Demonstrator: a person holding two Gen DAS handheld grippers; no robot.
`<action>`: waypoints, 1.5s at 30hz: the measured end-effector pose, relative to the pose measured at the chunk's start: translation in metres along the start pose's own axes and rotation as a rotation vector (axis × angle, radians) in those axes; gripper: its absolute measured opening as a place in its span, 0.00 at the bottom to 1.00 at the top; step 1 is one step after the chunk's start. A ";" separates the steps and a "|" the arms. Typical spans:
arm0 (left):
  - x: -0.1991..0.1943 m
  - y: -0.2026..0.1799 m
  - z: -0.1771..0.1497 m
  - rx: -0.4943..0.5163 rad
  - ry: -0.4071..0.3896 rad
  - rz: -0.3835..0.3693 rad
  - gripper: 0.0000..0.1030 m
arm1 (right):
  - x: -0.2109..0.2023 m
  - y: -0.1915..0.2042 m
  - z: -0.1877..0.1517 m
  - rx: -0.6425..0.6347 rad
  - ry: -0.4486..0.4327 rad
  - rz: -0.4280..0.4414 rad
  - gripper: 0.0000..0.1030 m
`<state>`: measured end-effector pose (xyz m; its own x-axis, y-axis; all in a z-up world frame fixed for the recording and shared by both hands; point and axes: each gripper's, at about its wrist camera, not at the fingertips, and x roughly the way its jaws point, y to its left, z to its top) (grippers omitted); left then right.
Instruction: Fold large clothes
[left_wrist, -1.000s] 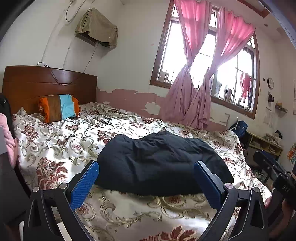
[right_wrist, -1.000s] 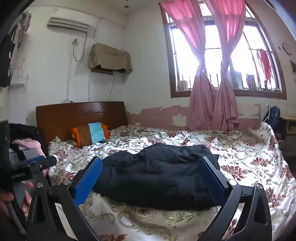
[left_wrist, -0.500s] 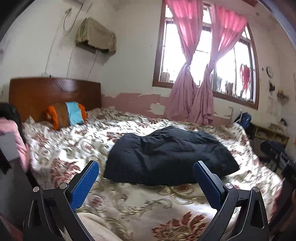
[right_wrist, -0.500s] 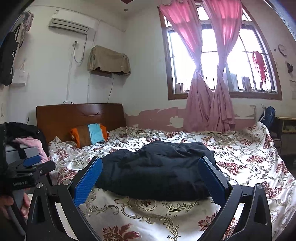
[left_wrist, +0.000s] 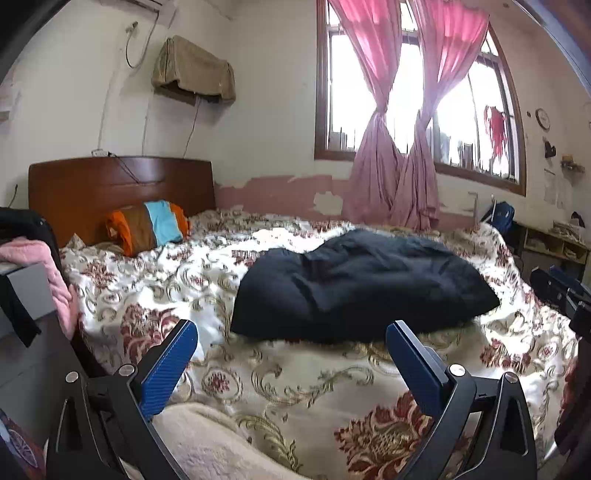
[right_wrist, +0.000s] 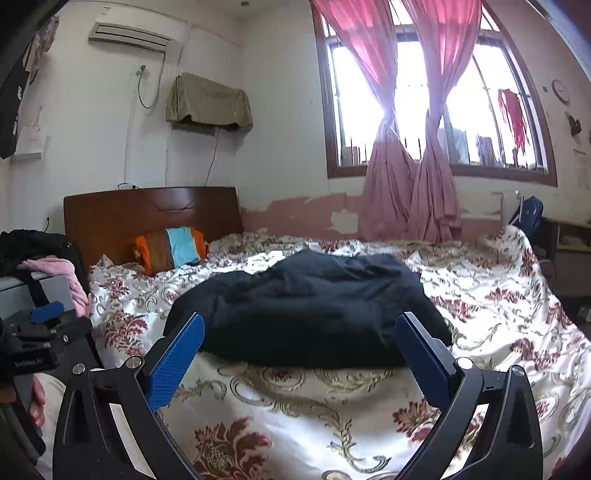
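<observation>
A dark navy garment (left_wrist: 354, 284) lies folded in a bundle on the floral bedspread (left_wrist: 295, 376), in the middle of the bed. It also shows in the right wrist view (right_wrist: 306, 310). My left gripper (left_wrist: 291, 347) is open and empty, held back from the garment's near edge, above the bed's near side. My right gripper (right_wrist: 301, 341) is open and empty, just short of the garment's near edge. Neither touches the cloth.
A wooden headboard (left_wrist: 110, 184) and an orange, brown and blue pillow (left_wrist: 151, 225) are at the left. Pink and black clothes on a grey stand (left_wrist: 33, 280) sit at the left. A window with pink curtains (left_wrist: 406, 129) is behind. A desk (left_wrist: 554, 247) stands right.
Both grippers have drawn back from the bed and away from the garment, which now looks farther off. Both stay open and empty. The garment has not moved.
</observation>
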<state>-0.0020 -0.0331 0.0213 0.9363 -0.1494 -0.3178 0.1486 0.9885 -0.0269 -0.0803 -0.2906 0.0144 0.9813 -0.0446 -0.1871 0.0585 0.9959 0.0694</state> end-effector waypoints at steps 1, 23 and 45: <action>0.003 0.000 -0.004 0.004 0.017 0.001 1.00 | 0.000 0.000 -0.002 0.004 0.005 0.000 0.98; 0.008 -0.004 -0.015 0.033 0.068 0.005 1.00 | 0.013 0.003 -0.016 0.009 0.071 0.025 0.98; 0.007 -0.003 -0.016 0.026 0.068 0.009 1.00 | 0.016 0.009 -0.016 0.011 0.082 0.032 0.98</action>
<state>-0.0013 -0.0368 0.0043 0.9140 -0.1381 -0.3815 0.1496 0.9887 0.0005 -0.0675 -0.2810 -0.0040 0.9644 -0.0053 -0.2643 0.0294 0.9957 0.0874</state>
